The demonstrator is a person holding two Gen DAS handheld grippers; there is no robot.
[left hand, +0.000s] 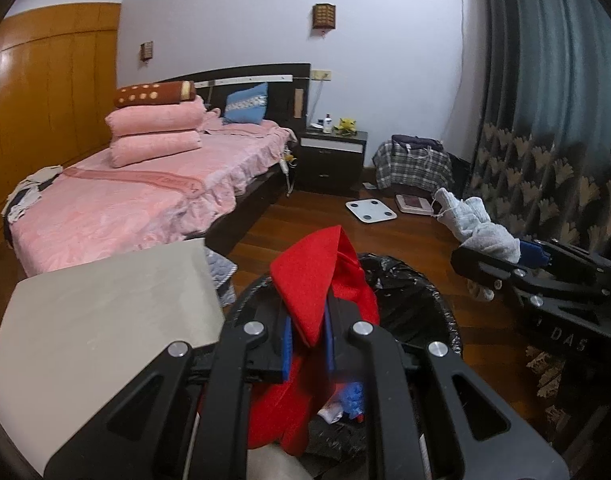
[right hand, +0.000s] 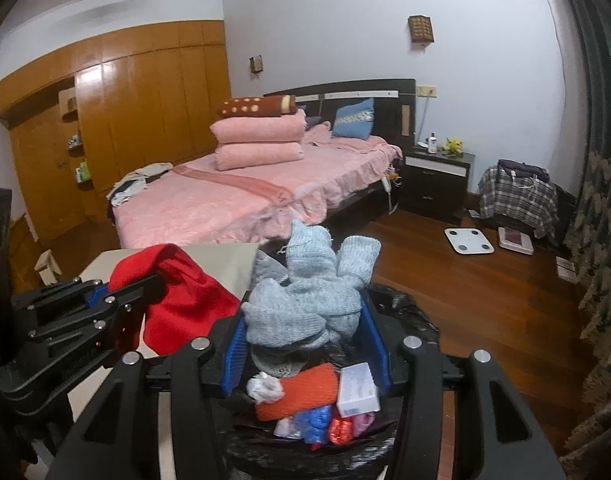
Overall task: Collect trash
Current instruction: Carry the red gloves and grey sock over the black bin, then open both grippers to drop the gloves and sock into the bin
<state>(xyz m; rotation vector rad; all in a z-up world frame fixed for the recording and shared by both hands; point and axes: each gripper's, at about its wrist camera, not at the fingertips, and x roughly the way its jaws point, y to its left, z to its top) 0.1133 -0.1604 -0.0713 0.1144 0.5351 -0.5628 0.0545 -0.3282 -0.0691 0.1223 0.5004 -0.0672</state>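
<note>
Your left gripper [left hand: 308,344] is clamped on the red cloth [left hand: 305,280] and your right gripper [right hand: 305,344] on the grey knit bundle [right hand: 305,292], both hovering over the black-lined bin [right hand: 405,316], presumably ready for dropping.

A bedroom with pale walls [right hand: 485,48] and reddish wooden floor [right hand: 445,276]. A pink-covered bed [right hand: 241,200] is standing beside a dark nightstand [right hand: 435,184], orange wooden wardrobes [right hand: 145,112] lining the far wall, and patterned dark curtains [left hand: 545,112] hanging alongside.
</note>
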